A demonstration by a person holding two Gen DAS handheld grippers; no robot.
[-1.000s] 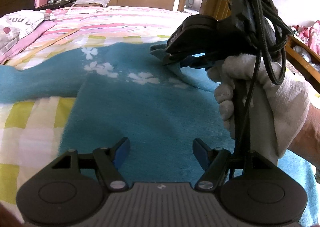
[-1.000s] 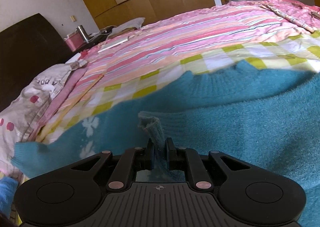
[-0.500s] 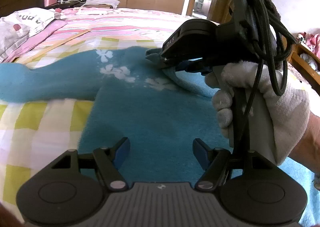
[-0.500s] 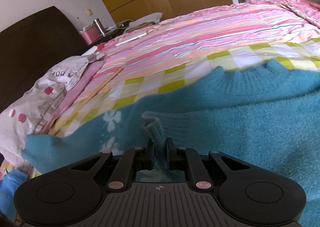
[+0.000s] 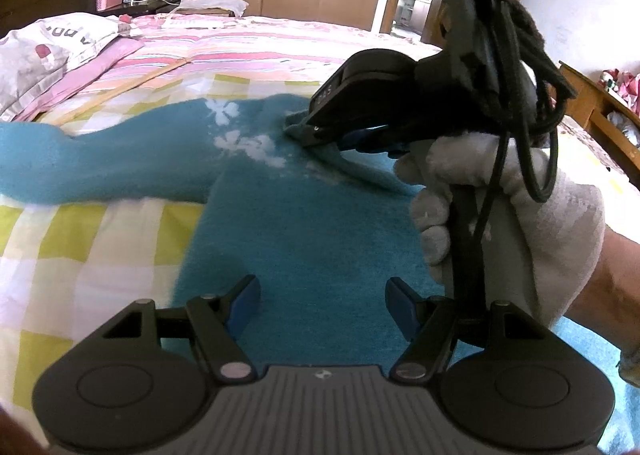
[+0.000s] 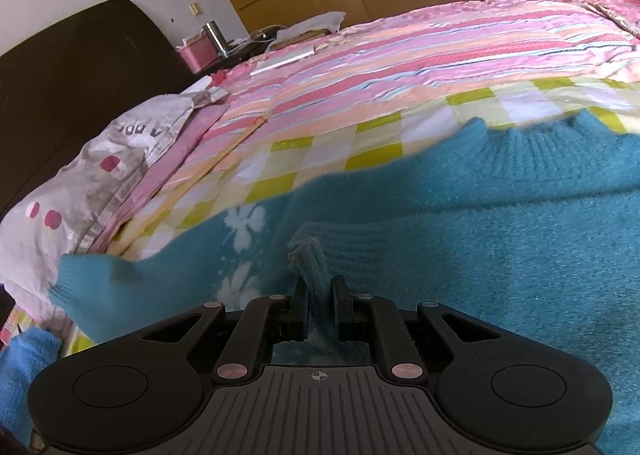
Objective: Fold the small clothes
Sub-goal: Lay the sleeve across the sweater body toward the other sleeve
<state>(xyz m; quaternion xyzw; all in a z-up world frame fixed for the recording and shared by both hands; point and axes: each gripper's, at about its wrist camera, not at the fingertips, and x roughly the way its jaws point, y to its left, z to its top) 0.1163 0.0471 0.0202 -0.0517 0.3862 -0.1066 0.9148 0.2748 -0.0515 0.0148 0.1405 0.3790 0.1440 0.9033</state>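
The right gripper (image 5: 316,131) has pulled the sweater (image 5: 304,239) edge farther across, pinching it tight. The left gripper (image 5: 322,305) hangs spread wide over the sweater on the bed (image 6: 400,67). A pillow (image 6: 100,175) lies beside the sleeve (image 6: 92,287). A hand (image 5: 508,223) blocks the right side.

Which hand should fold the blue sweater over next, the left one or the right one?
Probably the right. The right hand-held gripper is shut on the sweater edge, ready to pull it over. The left hand-held gripper is open above the sweater, holding nothing.
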